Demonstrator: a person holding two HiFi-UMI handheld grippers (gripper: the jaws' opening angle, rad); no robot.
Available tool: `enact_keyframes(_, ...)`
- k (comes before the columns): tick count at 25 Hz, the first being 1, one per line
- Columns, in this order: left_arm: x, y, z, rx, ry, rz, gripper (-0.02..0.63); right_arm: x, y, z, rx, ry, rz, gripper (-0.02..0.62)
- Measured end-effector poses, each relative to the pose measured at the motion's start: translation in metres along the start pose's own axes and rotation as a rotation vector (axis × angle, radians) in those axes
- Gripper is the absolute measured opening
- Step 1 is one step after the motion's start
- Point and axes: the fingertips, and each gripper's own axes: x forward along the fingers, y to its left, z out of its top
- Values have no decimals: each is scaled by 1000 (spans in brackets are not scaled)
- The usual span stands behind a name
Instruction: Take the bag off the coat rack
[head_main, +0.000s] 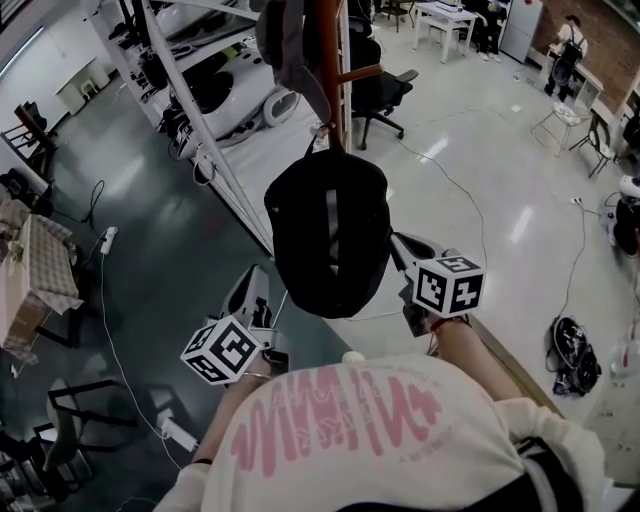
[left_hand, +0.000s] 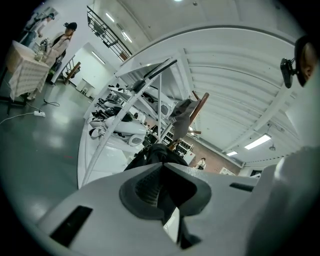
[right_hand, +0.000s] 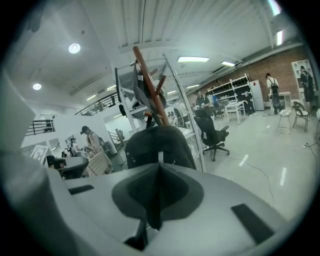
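Nearest to us, low in the head view, our white shirt (head_main: 345, 440) with its pink print fills the 6 o'clock edge, and both forearms reach forward out of it. The left gripper (head_main: 258, 274) sits at 7 o'clock, its marker cube (head_main: 222, 350) towards us and its nose aimed at 1 o'clock. The right gripper (head_main: 398, 241) sits at 4 o'clock of centre and aims at 11 o'clock, so the two converge. In each gripper's own view the jaws meet tip to tip, closed, with nothing pinched between them.

Just past both noses hangs the black bag (head_main: 330, 240), a rounded backpack at the middle of the head view. The left gripper is close by its lower left edge and the right one close by its right edge; we cannot tell if either touches it. The bag hangs by its top from the reddish-brown wooden coat rack (head_main: 330, 60) at 12 o'clock, where a grey garment (head_main: 295, 50) is also draped.

Beyond, white shelving (head_main: 200, 110) runs to 11 o'clock and a black office chair (head_main: 385, 95) stands at 1 o'clock.
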Motion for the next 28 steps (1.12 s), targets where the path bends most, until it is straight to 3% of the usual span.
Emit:
enact_keyframes(8, 26, 6, -1, -14, -24, 30, 5, 27, -23, 20, -3, -7, 40, 6)
enact_keyframes(14, 31, 13, 4, -20, -48, 66, 5, 41, -34, 52, 6, -80, 52, 16)
enact_keyframes(18, 36, 17, 9, -15, -45, 76, 5, 57, -35, 74, 13, -108, 112, 108)
enact_keyframes(22, 47, 17, 11, -15, -41, 69, 5, 76, -31, 83, -8, -96, 184, 261)
enact_keyframes(28, 61, 10, 1, -19, -13, 51, 5, 98, -39, 72, -86, -21, 221, 341)
